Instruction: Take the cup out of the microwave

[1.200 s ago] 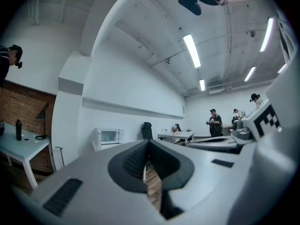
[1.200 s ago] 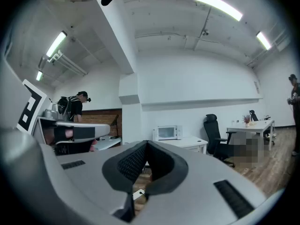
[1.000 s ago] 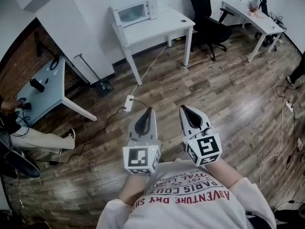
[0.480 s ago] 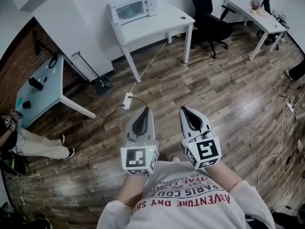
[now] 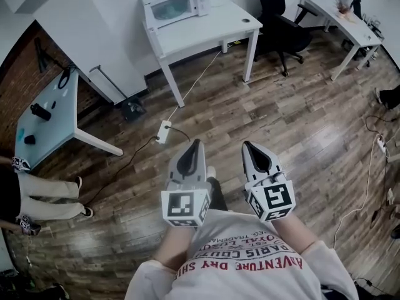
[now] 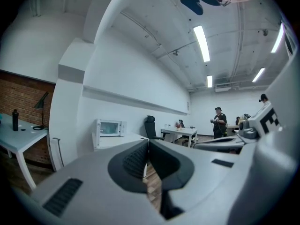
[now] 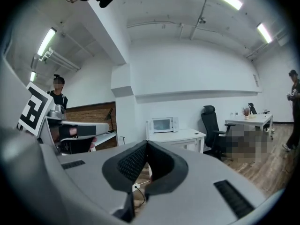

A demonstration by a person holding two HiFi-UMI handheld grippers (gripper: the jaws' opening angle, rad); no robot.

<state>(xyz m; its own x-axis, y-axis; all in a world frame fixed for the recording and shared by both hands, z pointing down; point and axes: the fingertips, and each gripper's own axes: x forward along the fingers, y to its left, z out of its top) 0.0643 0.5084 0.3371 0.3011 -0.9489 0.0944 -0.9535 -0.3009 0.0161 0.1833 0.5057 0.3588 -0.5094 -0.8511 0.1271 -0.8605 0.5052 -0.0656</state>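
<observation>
Microwave [image 5: 175,6], door shut, sits on a white table [image 5: 206,33] well ahead of both sets of jaws and slightly to their left; the cup cannot be made out behind its door. Left gripper [image 5: 196,144] and right gripper [image 5: 246,145] hang side by side over wooden floor [image 5: 294,124], each with its 2 jaws pressed together on nothing.

we saw even, bright light from long white ceiling strip lights [image 6: 201,42], with soft shadows on the brown wooden plank floor [image 5: 300,124]. both gripper views bowed toward dark corners, and the grey plastic left gripper [image 6: 149,143] looked soft.
</observation>
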